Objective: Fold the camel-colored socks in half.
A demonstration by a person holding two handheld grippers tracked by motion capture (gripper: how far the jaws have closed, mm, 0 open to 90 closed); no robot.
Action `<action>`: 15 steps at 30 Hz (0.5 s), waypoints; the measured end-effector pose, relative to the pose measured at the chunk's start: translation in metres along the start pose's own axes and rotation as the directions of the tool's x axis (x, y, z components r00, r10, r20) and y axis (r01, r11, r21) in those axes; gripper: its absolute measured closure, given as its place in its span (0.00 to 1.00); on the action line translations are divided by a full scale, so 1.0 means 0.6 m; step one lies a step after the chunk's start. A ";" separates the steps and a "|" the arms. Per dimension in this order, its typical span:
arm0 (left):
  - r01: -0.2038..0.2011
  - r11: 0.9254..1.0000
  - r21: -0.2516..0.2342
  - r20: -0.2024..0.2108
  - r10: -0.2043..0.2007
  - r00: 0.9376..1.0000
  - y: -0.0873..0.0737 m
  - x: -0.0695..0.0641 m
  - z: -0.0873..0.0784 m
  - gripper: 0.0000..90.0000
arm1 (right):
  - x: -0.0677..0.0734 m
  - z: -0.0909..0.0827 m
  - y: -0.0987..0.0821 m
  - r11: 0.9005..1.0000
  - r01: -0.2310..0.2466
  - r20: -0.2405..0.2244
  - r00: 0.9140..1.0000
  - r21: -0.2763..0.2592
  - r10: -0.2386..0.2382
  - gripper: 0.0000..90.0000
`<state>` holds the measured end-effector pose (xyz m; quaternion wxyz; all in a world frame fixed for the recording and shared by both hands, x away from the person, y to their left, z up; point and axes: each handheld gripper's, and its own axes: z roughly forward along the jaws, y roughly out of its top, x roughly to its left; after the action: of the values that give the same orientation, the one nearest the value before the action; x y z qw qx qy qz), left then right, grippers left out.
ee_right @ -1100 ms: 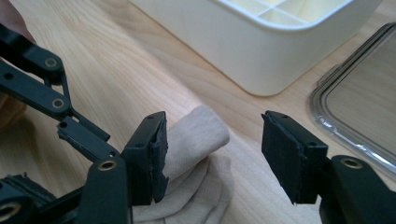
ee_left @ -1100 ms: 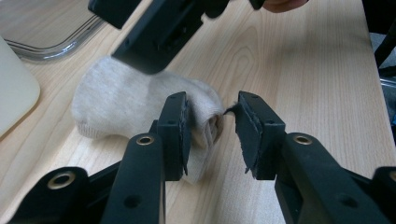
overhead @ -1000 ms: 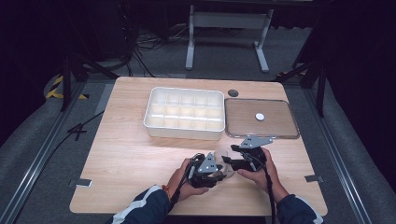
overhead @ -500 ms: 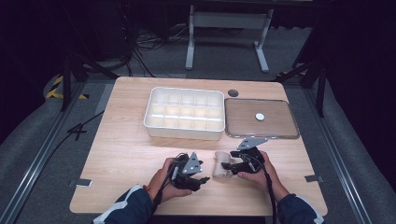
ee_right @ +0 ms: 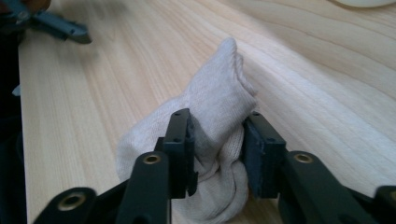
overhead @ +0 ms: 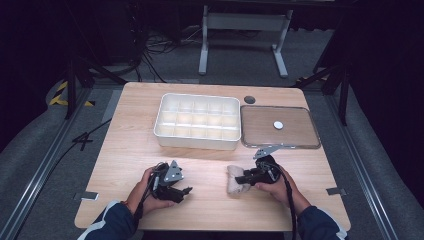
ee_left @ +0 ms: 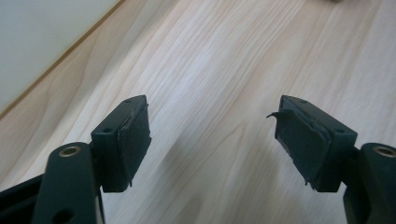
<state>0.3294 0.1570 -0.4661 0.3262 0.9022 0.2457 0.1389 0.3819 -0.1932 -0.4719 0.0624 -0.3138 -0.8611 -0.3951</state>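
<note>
Right gripper view puts your right gripper (ee_right: 217, 154) nearest of all, its two black jaws clamped on a bunched cream sock (ee_right: 205, 140) that lies on the wooden table (ee_right: 327, 88). The sock's cuff pokes up past the jaws toward 12 o'clock. At 10 o'clock in that same view, the tip of your other gripper shows well apart from the sock.

Left gripper view shows your left gripper (ee_left: 212, 140) with its jaws spread wide and bare wood grain between them. A white edge crosses the corner at 10 o'clock.

From the high view, your left hand (overhead: 145, 192) and left gripper (overhead: 186, 190) sit near the table's front edge at about 7 o'clock. Your right hand (overhead: 280, 182) and right gripper (overhead: 239, 179) sit at 5 o'clock, with the sock (overhead: 235, 182) just beside the hand toward the table's middle. Farther off, a white compartment tray (overhead: 197, 122) rests near the centre. Touching or just beside it at 1 o'clock lies a flat clear lid (overhead: 280, 126) with a small white disc (overhead: 278, 125) on it. A small dark round thing (overhead: 249, 99) lies beyond them at the far edge.
</note>
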 end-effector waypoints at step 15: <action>0.121 0.993 0.006 -0.010 -0.121 0.993 -0.031 0.037 0.002 0.19 | 0.036 -0.013 0.002 0.989 0.148 0.068 0.987 -0.008 -0.147 0.80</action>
<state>0.3417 0.1805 -0.4776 0.3296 0.8861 0.3018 0.1225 0.3644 -0.1874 -0.4580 0.0022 -0.2628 -0.8810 -0.3934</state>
